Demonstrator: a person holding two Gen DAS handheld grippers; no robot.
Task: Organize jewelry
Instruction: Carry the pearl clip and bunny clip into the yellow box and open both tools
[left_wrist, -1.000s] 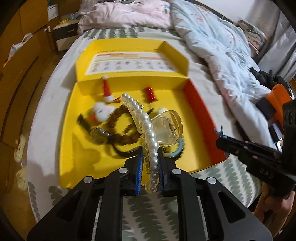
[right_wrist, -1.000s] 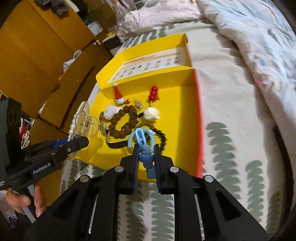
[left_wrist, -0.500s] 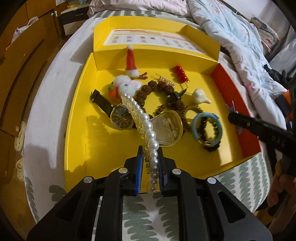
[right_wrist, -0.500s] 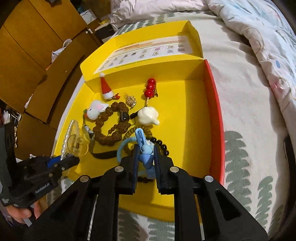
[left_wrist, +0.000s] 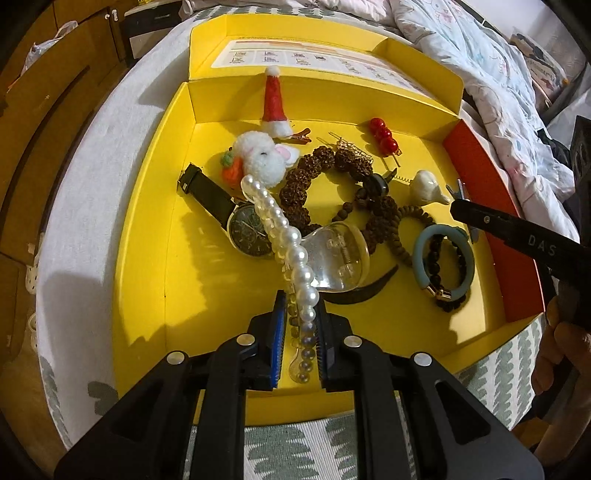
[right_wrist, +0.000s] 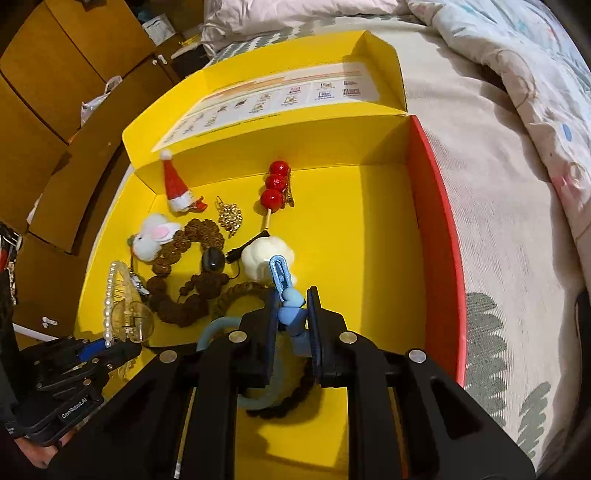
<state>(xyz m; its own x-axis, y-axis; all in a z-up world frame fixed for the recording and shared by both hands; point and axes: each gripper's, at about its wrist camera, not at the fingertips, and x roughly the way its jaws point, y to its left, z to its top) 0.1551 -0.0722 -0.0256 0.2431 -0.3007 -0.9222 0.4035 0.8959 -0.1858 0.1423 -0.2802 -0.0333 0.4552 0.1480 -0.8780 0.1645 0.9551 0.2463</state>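
The left gripper (left_wrist: 300, 332) is pinching a pearl hair claw (left_wrist: 291, 251) by its near end. The clip reaches forward from between the fingers, over the wristwatch (left_wrist: 243, 229) and toward the white plush bunny clip (left_wrist: 262, 158). Its clear round part hangs to the right of the pearl row, above the floor of the yellow box (left_wrist: 147, 258).

The right gripper (right_wrist: 291, 314) is pressed onto a small blue clip (right_wrist: 284, 288), which stands up between the fingers and points forward to the white ornament (right_wrist: 258, 258). Under this gripper lie a blue bangle (right_wrist: 221, 326) and a dark bead bracelet (right_wrist: 291, 398), but whether the clip touches them cannot be told.

Further in the box lie the brown bead bracelet (left_wrist: 314, 177), the red berry pin (right_wrist: 273, 184), the Santa hat clip (right_wrist: 176, 184) and a small gold piece (right_wrist: 229, 216). The box lies on a bed (right_wrist: 498, 221).
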